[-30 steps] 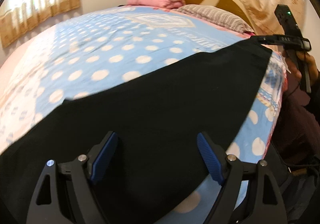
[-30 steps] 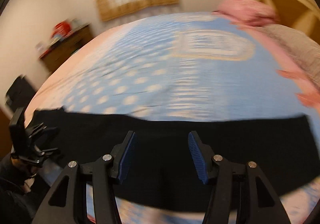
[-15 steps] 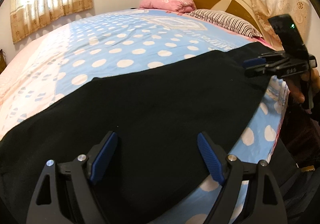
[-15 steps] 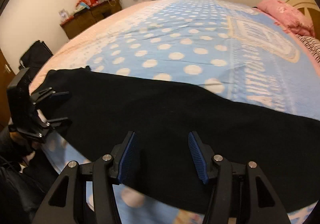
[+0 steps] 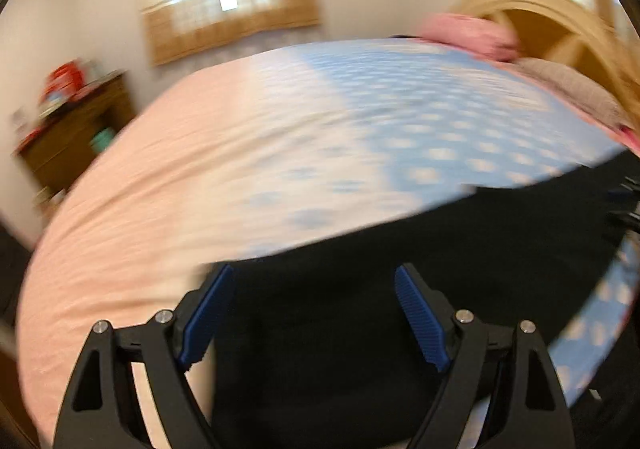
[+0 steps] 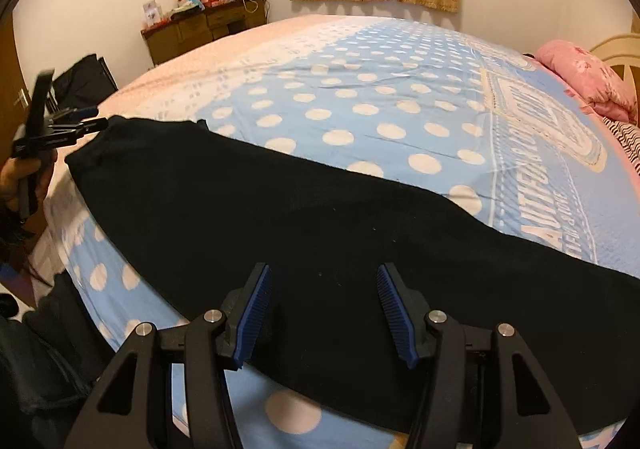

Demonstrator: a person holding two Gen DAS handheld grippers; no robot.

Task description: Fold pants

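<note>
pants [image 6: 320, 217]: black, flat, 1 long band on dotted bedspread [image 6: 400, 97] | left gripper [image 5: 312, 313]: jaws apart, empty | right gripper [image 6: 324, 309]: jaws apart, empty

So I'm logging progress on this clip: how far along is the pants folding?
Done: the black pants lie flat in one long strip along the near edge of the polka-dot bedspread, apparently already halved lengthwise. In hand: nothing is gripped; the left gripper is open at one end of the pants, the right gripper open above their middle. Left: the crosswise folds.
</note>
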